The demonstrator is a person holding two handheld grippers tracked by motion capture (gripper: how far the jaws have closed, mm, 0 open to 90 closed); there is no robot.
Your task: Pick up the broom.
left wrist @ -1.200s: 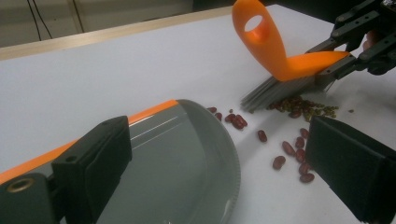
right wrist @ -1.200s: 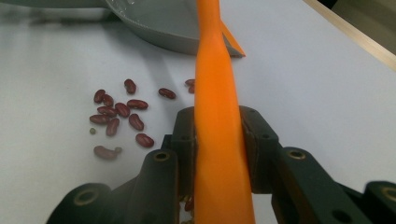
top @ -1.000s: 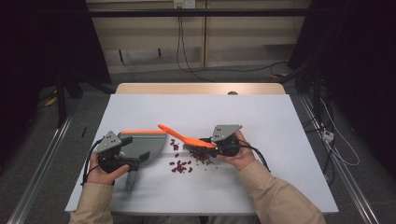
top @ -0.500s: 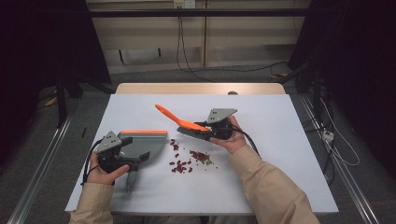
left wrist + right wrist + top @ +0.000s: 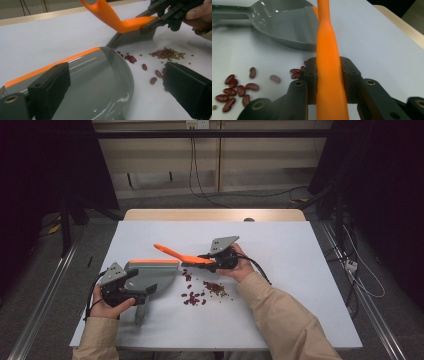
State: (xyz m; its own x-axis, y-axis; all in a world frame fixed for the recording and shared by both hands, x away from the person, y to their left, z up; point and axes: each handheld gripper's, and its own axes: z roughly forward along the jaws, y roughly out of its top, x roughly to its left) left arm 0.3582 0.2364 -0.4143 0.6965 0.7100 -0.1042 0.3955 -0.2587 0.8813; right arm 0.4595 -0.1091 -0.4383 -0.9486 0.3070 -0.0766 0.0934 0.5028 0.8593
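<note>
A grey dustpan (image 5: 156, 273) with an orange lip lies at the table's left, its mouth facing right. My left gripper (image 5: 140, 285) rests over the pan (image 5: 100, 75), jaws wide apart, open; the right jaw stands clear of the rim. My right gripper (image 5: 206, 260) is shut on the orange handle of a hand brush (image 5: 177, 254), its jaws pressing both sides of the handle (image 5: 329, 75). The dark bristles (image 5: 132, 37) touch the table just right of the pan's mouth. Red and small green beans (image 5: 202, 291) lie scattered between the pan and my right hand.
The white table top (image 5: 300, 270) has a wooden strip along its far edge (image 5: 215, 215). Cables trail from both grippers toward the person. The dustpan's handle (image 5: 140, 314) points at the near edge. Dark floor and rails flank the table.
My right gripper has carried the brush away from the near side and then left, nearer the dustpan's mouth. The left gripper and dustpan have stayed put.
</note>
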